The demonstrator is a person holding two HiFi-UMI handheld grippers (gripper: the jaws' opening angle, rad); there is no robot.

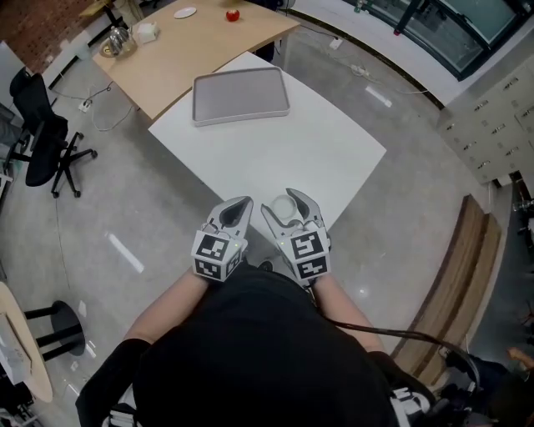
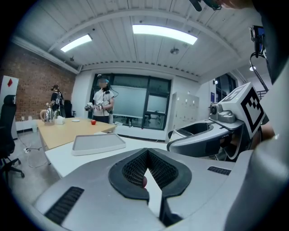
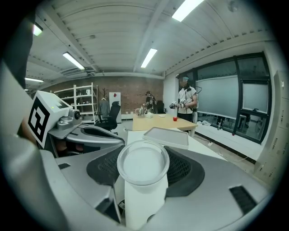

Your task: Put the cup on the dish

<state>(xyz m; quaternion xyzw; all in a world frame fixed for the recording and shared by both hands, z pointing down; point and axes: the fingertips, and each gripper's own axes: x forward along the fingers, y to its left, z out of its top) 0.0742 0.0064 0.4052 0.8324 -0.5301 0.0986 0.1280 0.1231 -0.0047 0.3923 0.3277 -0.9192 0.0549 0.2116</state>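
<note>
In the head view a grey rectangular dish (image 1: 240, 96) lies at the far side of the white table (image 1: 334, 150). My right gripper (image 1: 292, 210) hovers over the table's near corner, shut on a white cup (image 1: 284, 207). The right gripper view shows that cup (image 3: 143, 198) upright between the jaws of the right gripper (image 3: 143, 159), its round mouth facing the camera, with the dish (image 3: 166, 136) well beyond it. Close beside it on the left is my left gripper (image 1: 236, 213), shut and holding nothing. Its own view shows the left gripper (image 2: 146, 153) with pads touching and the dish (image 2: 98, 143) far ahead on the left.
A wooden table (image 1: 192, 46) adjoins the white one, carrying a red apple (image 1: 233, 15), a kettle (image 1: 118, 40) and a small plate (image 1: 185, 12). A black office chair (image 1: 40, 133) stands at the left, and a wooden bench (image 1: 463, 283) at the right. A person (image 2: 103, 106) stands behind the wooden table.
</note>
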